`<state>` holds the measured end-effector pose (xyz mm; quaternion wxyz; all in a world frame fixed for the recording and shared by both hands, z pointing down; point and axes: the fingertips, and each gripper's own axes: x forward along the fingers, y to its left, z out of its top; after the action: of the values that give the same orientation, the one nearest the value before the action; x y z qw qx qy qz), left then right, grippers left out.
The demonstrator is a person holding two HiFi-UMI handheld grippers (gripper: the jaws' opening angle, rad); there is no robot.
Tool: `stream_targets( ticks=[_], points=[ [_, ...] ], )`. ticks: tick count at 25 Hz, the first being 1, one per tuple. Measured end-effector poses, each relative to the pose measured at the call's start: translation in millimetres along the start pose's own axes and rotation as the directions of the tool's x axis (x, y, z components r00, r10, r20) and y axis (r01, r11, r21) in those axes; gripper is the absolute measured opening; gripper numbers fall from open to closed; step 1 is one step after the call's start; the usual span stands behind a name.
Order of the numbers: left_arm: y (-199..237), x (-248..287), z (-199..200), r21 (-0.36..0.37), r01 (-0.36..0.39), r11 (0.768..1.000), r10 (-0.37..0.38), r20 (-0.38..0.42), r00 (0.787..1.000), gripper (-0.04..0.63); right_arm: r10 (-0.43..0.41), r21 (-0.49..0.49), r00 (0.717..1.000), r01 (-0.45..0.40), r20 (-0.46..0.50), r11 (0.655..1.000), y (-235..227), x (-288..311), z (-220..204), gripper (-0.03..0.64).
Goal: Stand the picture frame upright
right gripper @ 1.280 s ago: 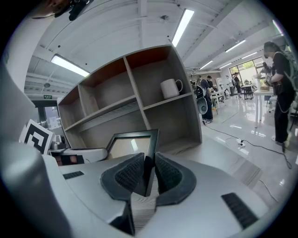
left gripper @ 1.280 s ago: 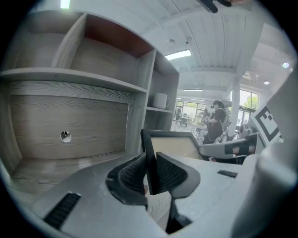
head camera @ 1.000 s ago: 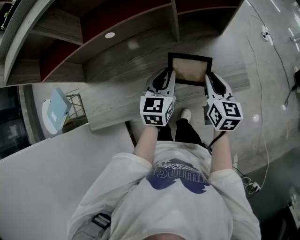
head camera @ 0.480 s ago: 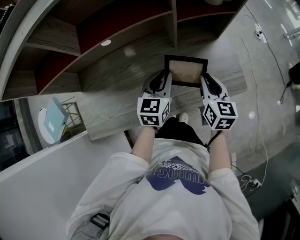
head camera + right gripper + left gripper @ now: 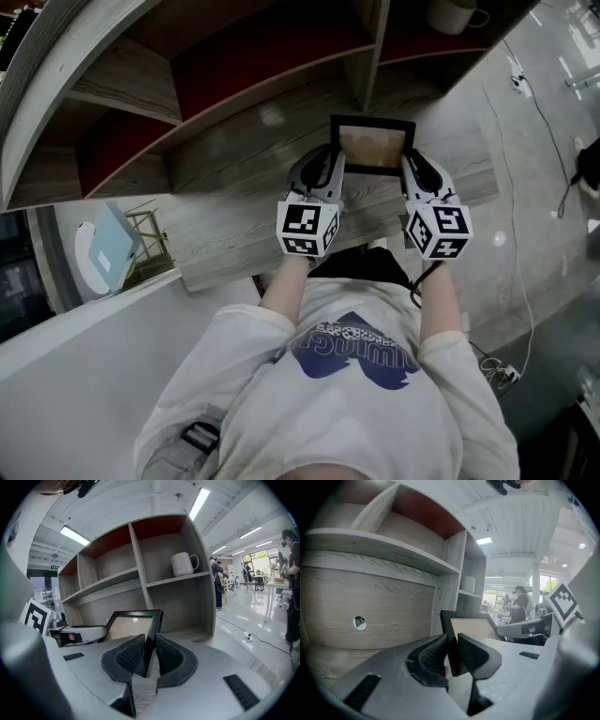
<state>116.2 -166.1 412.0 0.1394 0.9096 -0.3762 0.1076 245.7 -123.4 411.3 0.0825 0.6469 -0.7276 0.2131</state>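
Both hands have slid the picture frame (image 5: 373,141) further in over the table (image 5: 234,230), off its near edge and toward the shelf unit (image 5: 244,66), and a mug (image 5: 456,13) now peeks in at the top of the head view. The left hand-held gripper (image 5: 330,157) pinches the frame's left rail and the right hand-held gripper (image 5: 411,161) its right rail. The frame leans back between them, so by my read it is being positioned and is not yet standing by itself.
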Motion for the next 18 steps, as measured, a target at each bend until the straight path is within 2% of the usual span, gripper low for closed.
stream_targets(
  ticks=[7,18],
  points=[
    [6.8,5.3,-16.4,0.007,-0.027,1.0,0.027,-0.011,1.0,0.081,0.031,-0.06,0.999,-0.033,-0.027,0.998,-2.2,16.8,-9.9,0.069],
    [1.3,34.4,-43.0,0.015,-0.116,0.993,0.117,-0.025,0.993,0.086,0.141,-0.154,0.986,-0.154,-0.091,0.976,-31.3,43.8,-24.2,0.074]
  ],
)
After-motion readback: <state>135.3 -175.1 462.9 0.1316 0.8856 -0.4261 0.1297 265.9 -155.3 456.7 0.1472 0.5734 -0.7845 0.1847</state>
